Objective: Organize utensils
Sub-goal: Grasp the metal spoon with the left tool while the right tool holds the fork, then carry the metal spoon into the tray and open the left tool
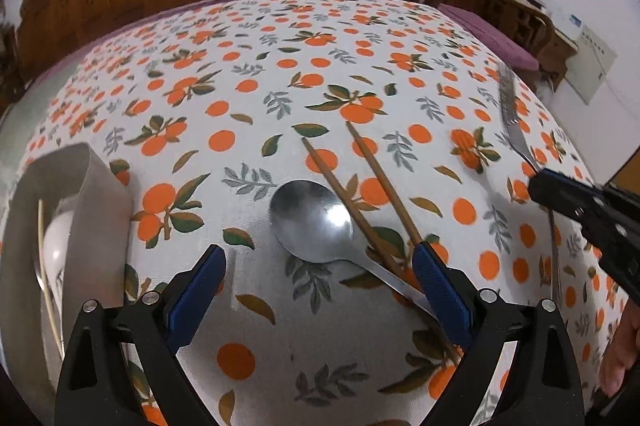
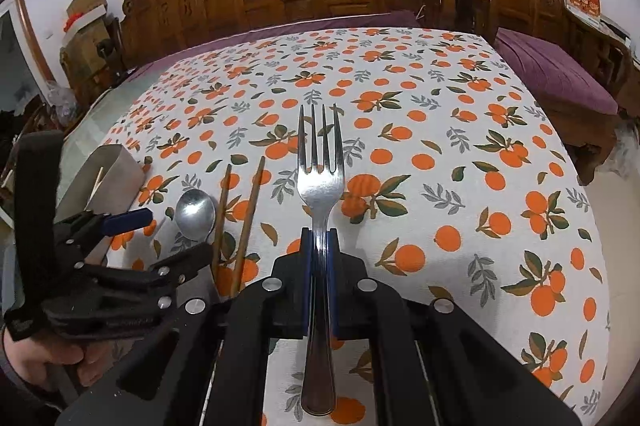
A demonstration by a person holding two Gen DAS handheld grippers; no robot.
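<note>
1. The desk (image 2: 460,161) is covered by a white cloth (image 1: 248,37) printed with oranges and green leaves; a purple layer shows along its far edge and right side.
2. A metal spoon (image 1: 316,222) lies on the cloth toward the near left part of the desk, bowl up and pointing to the far edge.
3. Two wooden chopsticks (image 1: 360,185) lie just right of the spoon, roughly side by side, their near ends crossing over the spoon's handle.
4. A metal container (image 1: 80,209) stands at the left edge, with a thin stick leaning inside it.
</note>
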